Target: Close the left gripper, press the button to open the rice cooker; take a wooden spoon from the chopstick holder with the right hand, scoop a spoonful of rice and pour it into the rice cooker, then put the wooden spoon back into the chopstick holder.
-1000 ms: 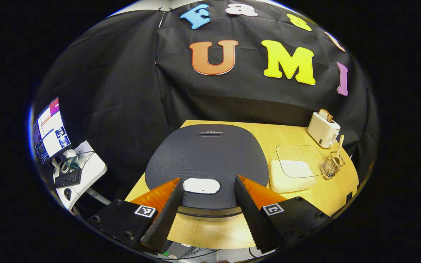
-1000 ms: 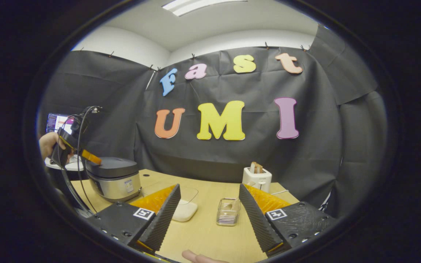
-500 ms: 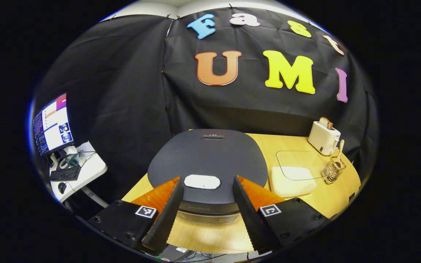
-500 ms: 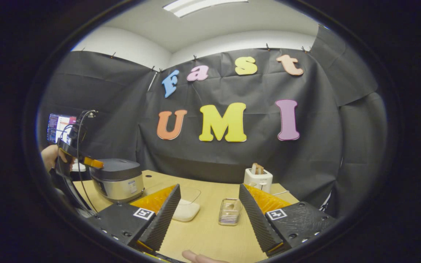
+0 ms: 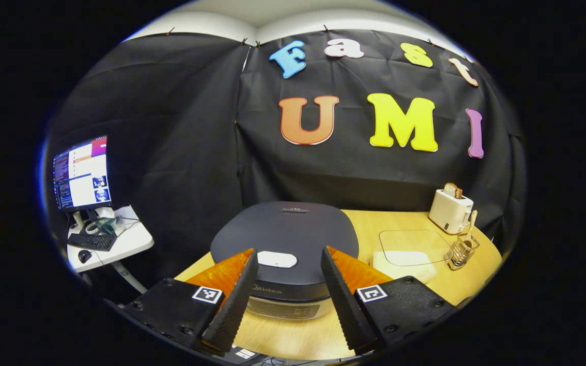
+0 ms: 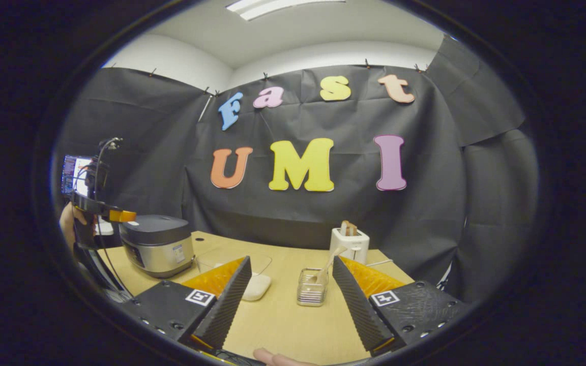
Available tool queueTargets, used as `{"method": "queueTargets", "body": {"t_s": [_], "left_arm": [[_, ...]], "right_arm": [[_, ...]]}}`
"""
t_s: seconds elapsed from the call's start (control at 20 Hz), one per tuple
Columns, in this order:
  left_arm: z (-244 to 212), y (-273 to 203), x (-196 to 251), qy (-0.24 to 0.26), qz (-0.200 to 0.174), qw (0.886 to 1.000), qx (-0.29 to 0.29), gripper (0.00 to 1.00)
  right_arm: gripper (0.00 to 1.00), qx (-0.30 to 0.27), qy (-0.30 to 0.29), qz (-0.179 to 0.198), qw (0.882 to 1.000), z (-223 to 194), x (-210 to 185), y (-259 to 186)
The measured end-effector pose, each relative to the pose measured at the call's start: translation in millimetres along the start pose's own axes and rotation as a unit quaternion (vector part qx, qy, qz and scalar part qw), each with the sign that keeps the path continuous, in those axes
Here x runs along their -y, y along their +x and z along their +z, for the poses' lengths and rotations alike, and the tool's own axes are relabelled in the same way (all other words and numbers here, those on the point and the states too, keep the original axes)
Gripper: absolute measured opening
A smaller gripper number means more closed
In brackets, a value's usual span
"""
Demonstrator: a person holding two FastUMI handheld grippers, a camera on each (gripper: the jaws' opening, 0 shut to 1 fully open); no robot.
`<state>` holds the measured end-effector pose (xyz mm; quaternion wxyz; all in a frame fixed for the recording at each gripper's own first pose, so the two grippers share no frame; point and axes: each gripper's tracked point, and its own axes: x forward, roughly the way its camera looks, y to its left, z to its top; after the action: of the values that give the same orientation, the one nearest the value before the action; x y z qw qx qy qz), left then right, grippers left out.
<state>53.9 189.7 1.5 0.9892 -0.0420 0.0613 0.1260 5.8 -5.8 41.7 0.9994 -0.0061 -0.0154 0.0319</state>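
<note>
Rice cooker (image 5: 284,239) sits at the near left of the counter (image 5: 400,223) in the left gripper view, lid down, its pale button (image 5: 276,259) at the near edge of the lid. The left claw (image 5: 285,295) is released, fingers wide apart on either side of the button and not touching it. Farther right are the glass dish of rice (image 5: 409,251), the wire chopstick holder (image 5: 460,250) with the wooden spoon (image 5: 470,226) standing in it, and a toaster (image 5: 449,209) at the far right.

From the right gripper view, the right claw (image 6: 288,300) is also released and grasps nothing, hanging above the near counter (image 6: 283,320). The chopstick holder (image 6: 312,292) stands between its fingers in the picture, farther off, the wooden spoon (image 6: 327,265) leaning right. The rice cooker (image 6: 158,245) is at the far left with the left claw (image 6: 120,216) level with its lid.

Likely trouble: the task wants the left claw clenched before pressing; pushed down open, its fingers would straddle the button and land on the lid, so the cooker stays shut. A skewed press could also shove the cooker along the counter.
</note>
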Motion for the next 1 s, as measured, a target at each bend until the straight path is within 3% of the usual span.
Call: {"method": "queueTargets", "body": {"t_s": [0.2, 0.55, 0.7, 0.75, 0.8, 1.0], "left_arm": [[4, -29, 41, -0.011, -0.042, 0.999, 0.023, 0.80], [2, -69, 106, -0.020, -0.090, 0.994, 0.059, 0.92], [-1, -79, 131, -0.018, -0.091, 0.993, 0.070, 0.96], [-2, -82, 138, -0.012, -0.090, 0.994, 0.067, 0.90], [-7, -85, 145, -0.008, -0.089, 0.994, 0.065, 0.97], [-11, -91, 158, -0.018, -0.068, 0.995, 0.072, 0.97]], "right_arm": [[0.96, -0.026, 0.004, 0.006, 1.000, -14, -6, -1], [0.96, -0.017, 0.017, 0.016, 1.000, 3, -17, 7], [0.95, -0.015, 0.005, 0.009, 1.000, 8, -19, 9], [0.96, -0.014, 0.005, 0.007, 1.000, 6, -19, 9], [0.95, -0.014, 0.008, 0.009, 1.000, 5, -19, 9], [0.96, -0.027, 0.014, 0.010, 0.999, -8, -14, 12]]}}
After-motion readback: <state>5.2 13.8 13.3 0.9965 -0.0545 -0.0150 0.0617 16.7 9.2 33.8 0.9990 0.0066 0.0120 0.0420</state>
